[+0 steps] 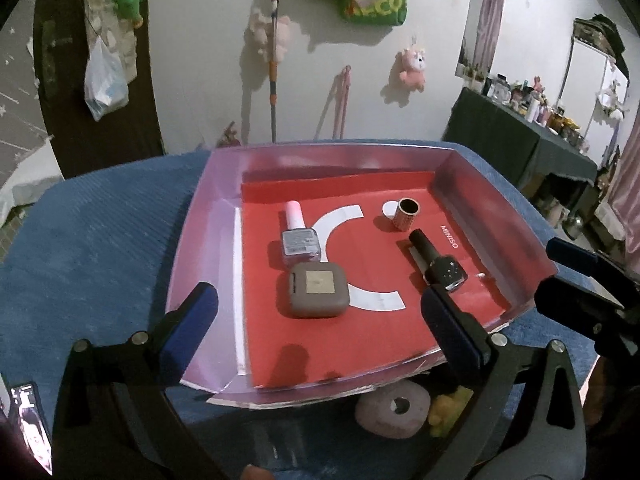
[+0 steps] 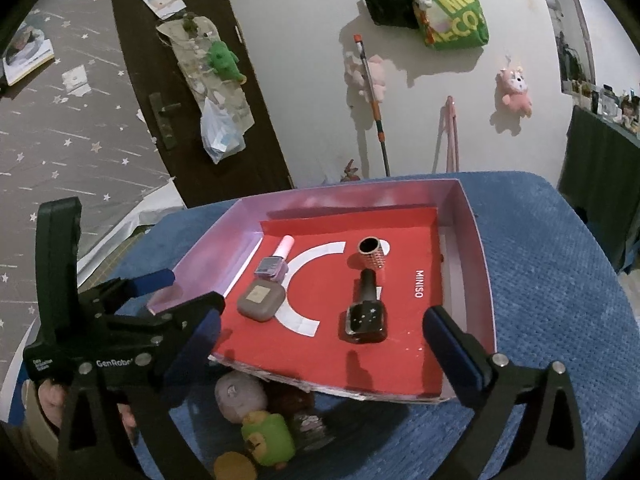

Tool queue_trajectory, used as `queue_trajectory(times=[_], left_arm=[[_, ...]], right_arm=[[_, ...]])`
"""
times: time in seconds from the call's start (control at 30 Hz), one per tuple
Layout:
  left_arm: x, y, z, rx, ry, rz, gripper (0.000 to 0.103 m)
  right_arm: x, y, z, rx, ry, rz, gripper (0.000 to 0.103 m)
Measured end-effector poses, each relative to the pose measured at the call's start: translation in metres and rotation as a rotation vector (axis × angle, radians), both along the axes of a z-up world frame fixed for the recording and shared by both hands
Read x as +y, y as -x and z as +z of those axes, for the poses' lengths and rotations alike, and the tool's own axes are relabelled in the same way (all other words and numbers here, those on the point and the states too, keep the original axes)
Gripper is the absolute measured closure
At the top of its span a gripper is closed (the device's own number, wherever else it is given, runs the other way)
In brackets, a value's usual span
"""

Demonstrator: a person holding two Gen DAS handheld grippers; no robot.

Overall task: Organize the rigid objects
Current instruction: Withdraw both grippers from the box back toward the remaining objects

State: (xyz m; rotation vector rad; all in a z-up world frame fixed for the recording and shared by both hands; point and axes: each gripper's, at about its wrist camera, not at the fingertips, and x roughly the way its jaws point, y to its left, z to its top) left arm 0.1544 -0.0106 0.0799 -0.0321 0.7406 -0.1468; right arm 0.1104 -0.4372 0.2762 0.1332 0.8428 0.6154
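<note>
Nail polish bottle (image 1: 299, 236), pink-capped, lies mid-frame in the red-lined box (image 1: 496, 216), touching a taupe square case (image 1: 318, 289). Right of them lie a black bottle (image 1: 436, 261) and studded cap (image 1: 407, 213). Both the left hand-held gripper (image 1: 320, 312) and right hand-held gripper (image 2: 324, 328) gape apart, holding nothing, over the box's near edge.

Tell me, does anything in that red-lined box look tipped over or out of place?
The black bottle and the pink-capped bottle lie on their sides in the box. The small glittery cap stands apart, open end up, near the black bottle's neck. Nothing looks spilled or broken.
</note>
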Motion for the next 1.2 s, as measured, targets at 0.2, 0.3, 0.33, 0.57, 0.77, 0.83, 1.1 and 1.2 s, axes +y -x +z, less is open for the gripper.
queue_trajectory(times=[0.2, 0.3, 0.33, 0.57, 0.77, 0.83, 1.1, 1.2], left_arm=[[0.004, 0.012, 0.000, -0.025, 0.000, -0.008, 0.000], [0.007, 0.020, 0.001, -0.039, 0.007, -0.018, 0.000], [0.008, 0.022, 0.000, -0.041, 0.010, -0.025, 0.000], [0.005, 0.043, 0.002, -0.073, -0.028, -0.029, 0.000], [0.003, 0.056, 0.001, -0.055, 0.012, -0.081, 0.000], [0.001, 0.061, 0.000, -0.053, 0.011, -0.103, 0.000], [0.006, 0.071, -0.006, -0.019, 0.054, -0.103, 0.000], [0.007, 0.073, -0.010, -0.004, 0.053, -0.101, 0.000]], right_arm=[[-0.005, 0.016, 0.007, -0.078, -0.012, -0.039, 0.000], [-0.002, 0.031, 0.017, -0.178, 0.022, -0.049, 0.000], [0.000, 0.037, 0.020, -0.211, 0.039, -0.048, 0.000], [0.009, 0.064, 0.034, -0.348, 0.075, -0.060, 0.000], [0.006, 0.069, 0.031, -0.316, 0.045, -0.054, 0.000], [0.006, 0.074, 0.029, -0.315, 0.047, -0.048, 0.000], [0.003, 0.085, 0.014, -0.265, 0.085, -0.049, 0.000], [0.000, 0.087, 0.008, -0.232, 0.106, -0.048, 0.000]])
